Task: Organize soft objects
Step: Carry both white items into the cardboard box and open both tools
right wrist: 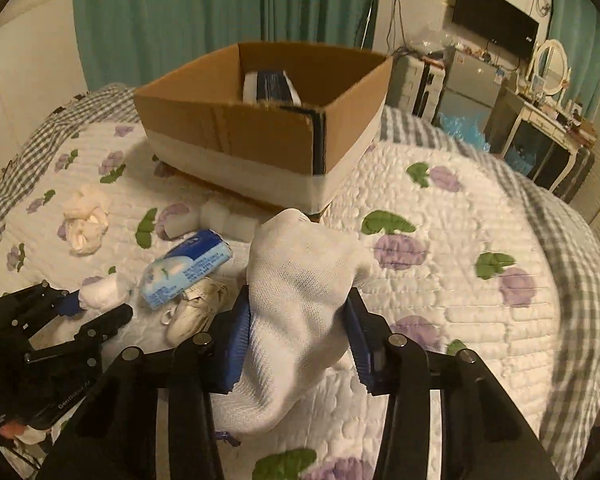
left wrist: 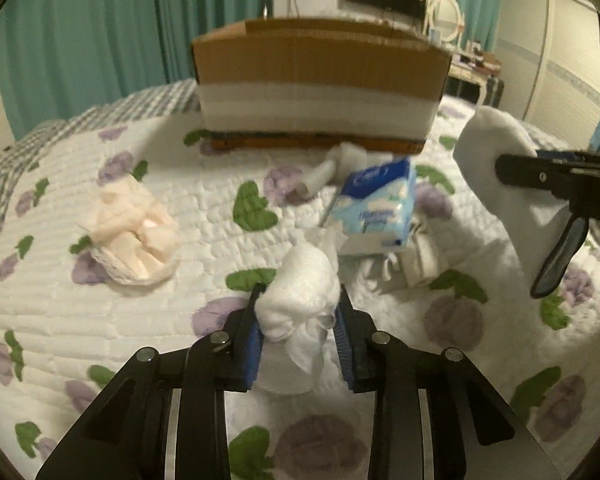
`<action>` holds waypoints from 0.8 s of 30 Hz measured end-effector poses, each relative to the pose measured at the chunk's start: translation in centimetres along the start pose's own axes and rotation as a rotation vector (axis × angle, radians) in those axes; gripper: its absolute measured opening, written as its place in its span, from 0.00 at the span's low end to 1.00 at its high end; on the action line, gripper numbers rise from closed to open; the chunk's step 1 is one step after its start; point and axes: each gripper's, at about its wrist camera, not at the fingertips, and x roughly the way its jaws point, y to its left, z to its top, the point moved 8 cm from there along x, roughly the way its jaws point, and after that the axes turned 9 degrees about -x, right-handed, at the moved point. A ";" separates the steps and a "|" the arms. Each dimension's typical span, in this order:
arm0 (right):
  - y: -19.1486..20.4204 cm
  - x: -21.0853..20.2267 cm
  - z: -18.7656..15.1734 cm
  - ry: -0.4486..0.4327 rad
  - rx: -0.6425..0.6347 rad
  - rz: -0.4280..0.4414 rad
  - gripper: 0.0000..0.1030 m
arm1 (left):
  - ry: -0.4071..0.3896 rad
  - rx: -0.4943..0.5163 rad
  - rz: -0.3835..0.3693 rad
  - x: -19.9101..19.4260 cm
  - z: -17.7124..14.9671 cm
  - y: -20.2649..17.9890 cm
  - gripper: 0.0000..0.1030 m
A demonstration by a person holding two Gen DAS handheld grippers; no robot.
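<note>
Left gripper (left wrist: 298,320) pinching a small white wad (left wrist: 300,292), maybe crumpled tissue or cotton, hard to tell in the blur. Right gripper (right wrist: 298,332) squeezing a white sock (right wrist: 300,300), toe hanging down between the blue pads (right wrist: 236,344). Both low over the flowery quilt (left wrist: 100,312). Lying on the quilt: a blue tissue pack (left wrist: 380,204), a cream cloth bundle (left wrist: 134,232) off to the left, a little white roll (left wrist: 320,172) near the box. Cardboard box (right wrist: 260,128) sitting open at the far side of the bed, something dark already inside.
</note>
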 end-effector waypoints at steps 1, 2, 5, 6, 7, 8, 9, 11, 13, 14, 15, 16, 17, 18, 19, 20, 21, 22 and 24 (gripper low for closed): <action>0.1 -0.6 0.1 -0.008 0.003 -0.008 0.42 | -0.011 0.002 -0.004 -0.7 0.3 0.0 0.30; 0.1 -1.1 0.1 -0.016 0.006 -0.011 0.42 | -0.023 0.004 -0.006 -1.3 0.6 -0.1 0.30; 0.5 -3.1 0.6 -0.048 0.021 -0.018 0.42 | -0.069 0.005 -0.021 -4.0 1.9 -0.1 0.30; 0.8 -4.2 1.1 -0.068 0.027 -0.021 0.42 | -0.081 0.004 -0.026 -4.7 2.3 -0.1 0.30; 1.0 -5.0 1.4 -0.085 0.032 -0.021 0.42 | -0.098 0.004 -0.032 -5.7 3.0 -0.1 0.30; 1.2 -5.6 1.7 -0.099 0.034 -0.022 0.42 | -0.113 0.005 -0.032 -6.4 3.4 -0.1 0.30; 1.5 -6.5 2.2 -0.117 0.036 -0.025 0.42 | -0.133 0.011 -0.035 -7.4 4.0 -0.1 0.30; 2.2 -8.2 3.1 -0.146 0.026 -0.036 0.42 | -0.162 0.017 -0.038 -8.4 5.4 0.4 0.30; 2.9 -9.9 4.2 -0.173 0.010 -0.042 0.42 | -0.192 0.024 -0.049 -9.7 6.7 0.7 0.30; 3.4 -10.8 5.1 -0.190 0.003 -0.045 0.42 | -0.205 0.030 -0.050 -10.2 7.2 0.7 0.30; 3.7 -11.3 5.6 -0.199 -0.004 -0.046 0.42 | -0.219 0.037 -0.049 -10.7 7.8 0.8 0.30; 4.0 -11.7 6.1 -0.207 -0.013 -0.047 0.42 | -0.238 0.049 -0.047 -11.2 8.4 0.9 0.30; 4.4 -12.2 6.8 -0.218 -0.023 -0.051 0.42 | -0.249 0.055 -0.046 -11.5 9.0 0.9 0.30; 4.8 -12.6 7.8 -0.229 -0.038 -0.057 0.42 | -0.259 0.059 -0.047 -11.8 9.5 1.0 0.30; 5.0 -12.7 8.3 -0.234 -0.047 -0.057 0.42 | -0.271 0.062 -0.050 -12.2 10.2 1.1 0.30; 5.4 -12.9 9.3 -0.239 -0.062 -0.057 0.42 | -0.278 0.063 -0.051 -12.3 10.8 1.2 0.30; 5.5 -12.9 9.9 -0.240 -0.075 -0.060 0.42 | -0.283 0.064 -0.050 -12.4 11.3 1.3 0.30; 5.7 -13.0 10.8 -0.240 -0.095 -0.072 0.42 | -0.290 0.066 -0.047 -12.3 12.0 1.4 0.30; 5.8 -12.9 12.4 -0.241 -0.119 -0.089 0.42 | -0.295 0.068 -0.036 -11.9 13.0 1.7 0.30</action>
